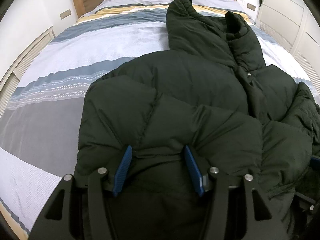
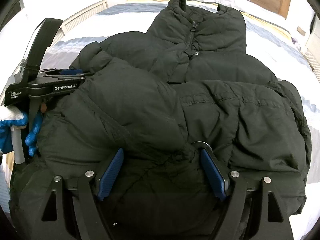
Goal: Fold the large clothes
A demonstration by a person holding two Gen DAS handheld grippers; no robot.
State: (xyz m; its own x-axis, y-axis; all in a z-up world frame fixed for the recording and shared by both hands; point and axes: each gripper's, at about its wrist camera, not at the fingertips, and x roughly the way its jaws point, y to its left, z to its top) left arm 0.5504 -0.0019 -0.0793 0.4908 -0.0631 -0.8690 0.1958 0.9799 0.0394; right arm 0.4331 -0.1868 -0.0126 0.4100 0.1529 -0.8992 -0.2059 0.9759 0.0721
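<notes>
On the striped bed [image 1: 60,64], a puffy dark-green jacket [image 1: 180,92], zipped.

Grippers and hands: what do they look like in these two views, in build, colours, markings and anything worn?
Both grippers, left gripper and right gripper, have black angular frames with silver pivot bolts and ribbed blue finger pads. The left one's side reads "GenRobot.AI" and "Data Acquisition System" in white. The left hand wears a blue-and-white glove.

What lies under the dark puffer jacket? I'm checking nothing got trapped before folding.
The puffer jacket lies on a striped duvet, which shows on every side of it. Whatever is directly beneath the jacket's bulk is covered and cannot be seen.
</notes>
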